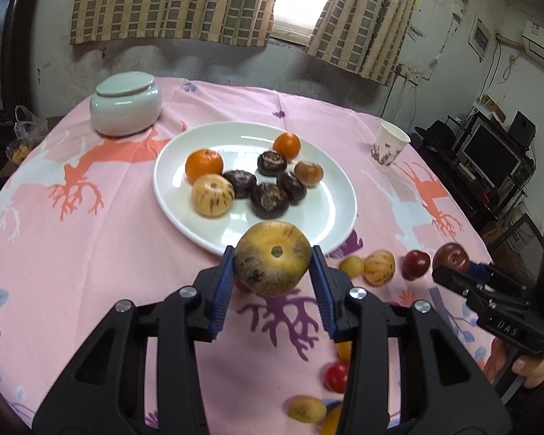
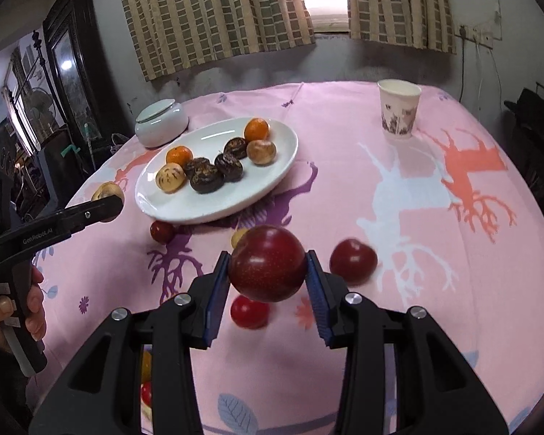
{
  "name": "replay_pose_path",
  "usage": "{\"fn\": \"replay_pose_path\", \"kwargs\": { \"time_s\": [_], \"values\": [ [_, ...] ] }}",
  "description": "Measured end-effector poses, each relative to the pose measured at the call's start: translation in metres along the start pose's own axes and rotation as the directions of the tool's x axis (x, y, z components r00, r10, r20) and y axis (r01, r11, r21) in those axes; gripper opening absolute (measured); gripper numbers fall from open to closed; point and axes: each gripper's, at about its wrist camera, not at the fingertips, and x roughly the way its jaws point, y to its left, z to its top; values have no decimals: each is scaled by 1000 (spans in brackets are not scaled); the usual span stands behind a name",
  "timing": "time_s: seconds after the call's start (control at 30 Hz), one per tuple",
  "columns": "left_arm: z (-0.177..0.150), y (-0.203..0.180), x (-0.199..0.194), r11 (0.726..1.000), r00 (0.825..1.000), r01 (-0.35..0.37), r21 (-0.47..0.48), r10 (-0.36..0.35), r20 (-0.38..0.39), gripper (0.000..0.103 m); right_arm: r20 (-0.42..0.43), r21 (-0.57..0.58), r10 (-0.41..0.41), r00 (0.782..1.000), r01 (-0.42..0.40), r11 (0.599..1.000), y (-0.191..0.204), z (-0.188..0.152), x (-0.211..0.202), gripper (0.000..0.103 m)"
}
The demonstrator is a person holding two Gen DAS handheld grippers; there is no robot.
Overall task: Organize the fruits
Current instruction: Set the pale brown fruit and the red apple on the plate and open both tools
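My left gripper (image 1: 273, 258) is shut on a yellow-brown round fruit (image 1: 272, 257), held above the cloth just before the white plate (image 1: 322, 217). My right gripper (image 2: 268, 264) is shut on a dark red plum (image 2: 267, 264), also lifted off the table. The plate (image 2: 272, 177) carries two oranges, several dark brown fruits and two pale yellow ones. Loose fruits lie on the cloth: a red plum (image 2: 353, 261), a smaller red fruit (image 2: 249, 311), another red one (image 2: 162, 232), and yellow ones (image 1: 379, 267). In the left wrist view the right gripper (image 1: 453, 259) shows at the right edge with its plum (image 1: 450, 258).
A pale lidded jar (image 1: 126, 103) stands behind the plate at the left. A patterned paper cup (image 2: 398, 108) stands at the far right of the round table's pink cloth (image 2: 435, 308). More small fruits (image 1: 306, 409) lie near the front edge. A person's hand (image 2: 3, 311) grips the left handle.
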Motion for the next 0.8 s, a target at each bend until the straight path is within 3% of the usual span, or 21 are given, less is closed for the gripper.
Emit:
{"fn": "replay_pose_path", "kwargs": {
  "time_s": [0.1, 0.23, 0.37, 0.53, 0.57, 0.63, 0.7, 0.8],
  "values": [
    [13, 5, 11, 1000, 1000, -1, -28, 0, -7, 42, 19, -44, -36, 999, 37, 998, 11, 26, 18, 42],
    [28, 10, 37, 997, 998, -56, -49, 55, -27, 42, -16, -87, -58, 998, 56, 995, 24, 51, 64, 42],
    [31, 18, 65, 994, 995, -68, -84, 60, -85, 42, -100, -98, -45, 994, 35, 995, 36, 56, 104, 42],
    [28, 22, 82, 993, 993, -70, -96, 60, -105, 43, -130, -96, -29, 991, 17, 995, 42, 56, 126, 42],
    [28, 22, 83, 992, 993, -76, -103, 66, -98, 44, -132, -91, -29, 991, 17, 996, 41, 57, 128, 44],
    [29, 23, 81, 990, 994, -88, -115, 80, -71, 60, -107, -110, -46, 993, 34, 993, 43, 57, 127, 48],
    [29, 26, 75, 987, 996, -80, -142, 73, -55, 62, -53, -112, -73, 996, 67, 991, 44, 56, 117, 61],
    [28, 34, 62, 978, 997, -67, -196, 62, -35, 68, -24, -104, -31, 999, 28, 994, 41, 57, 101, 61]
  ]
}}
